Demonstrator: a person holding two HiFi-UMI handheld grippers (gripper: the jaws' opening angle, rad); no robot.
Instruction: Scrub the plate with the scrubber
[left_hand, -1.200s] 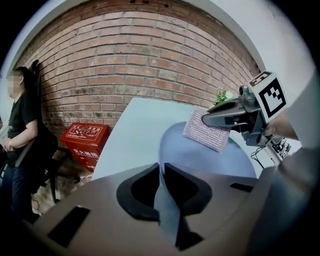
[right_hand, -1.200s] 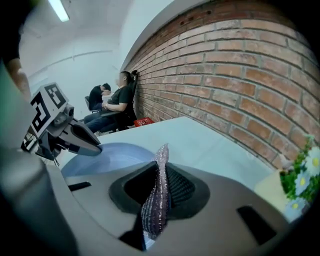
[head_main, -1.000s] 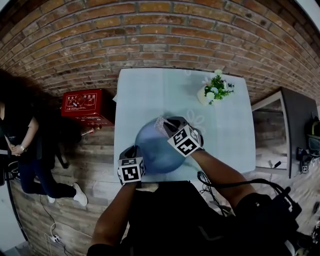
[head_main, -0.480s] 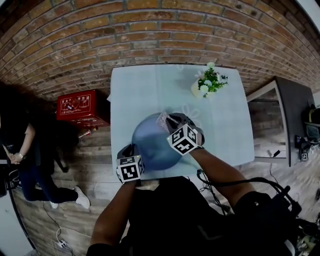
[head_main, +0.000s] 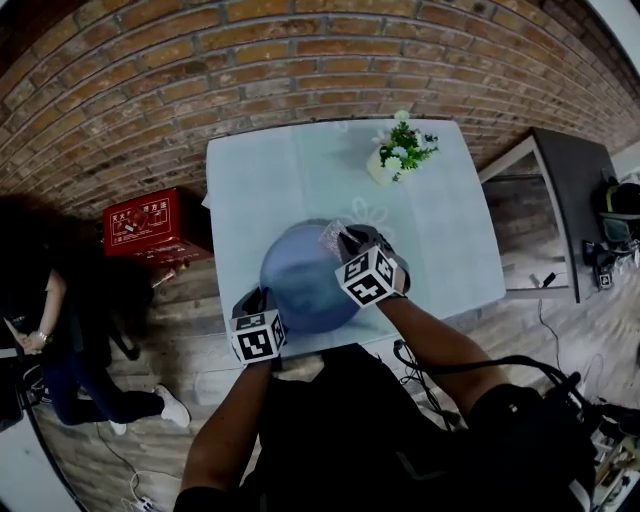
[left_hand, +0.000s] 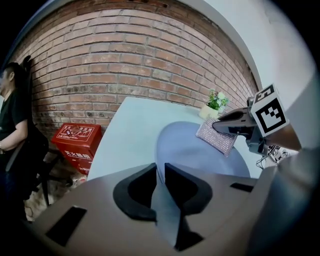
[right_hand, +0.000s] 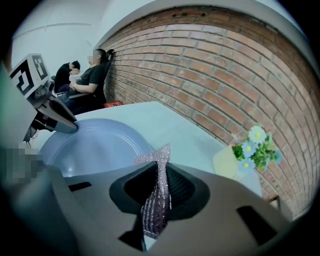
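A round blue plate (head_main: 300, 280) lies on the pale table (head_main: 260, 170), near its front edge. My left gripper (head_main: 260, 302) is shut on the plate's near left rim; in the left gripper view the rim (left_hand: 161, 202) runs between its pads. My right gripper (head_main: 343, 242) is shut on a glittery silver-pink scrubber (head_main: 330, 236), held at the plate's far right part. In the right gripper view the scrubber (right_hand: 156, 192) stands pinched between the jaws, with the plate (right_hand: 95, 145) beyond. The left gripper view shows the scrubber (left_hand: 216, 136) resting against the plate (left_hand: 200, 152).
A small pot of flowers (head_main: 396, 155) stands at the table's far right. A red box (head_main: 145, 222) sits on the floor to the left, and a person (head_main: 60, 340) is beyond it. A brick wall runs behind the table. A dark cabinet (head_main: 570, 190) stands at the right.
The head view has swung, so the table sits further left and higher. The scrubber has stayed at the plate's far right part, and the left gripper keeps its hold on the rim.
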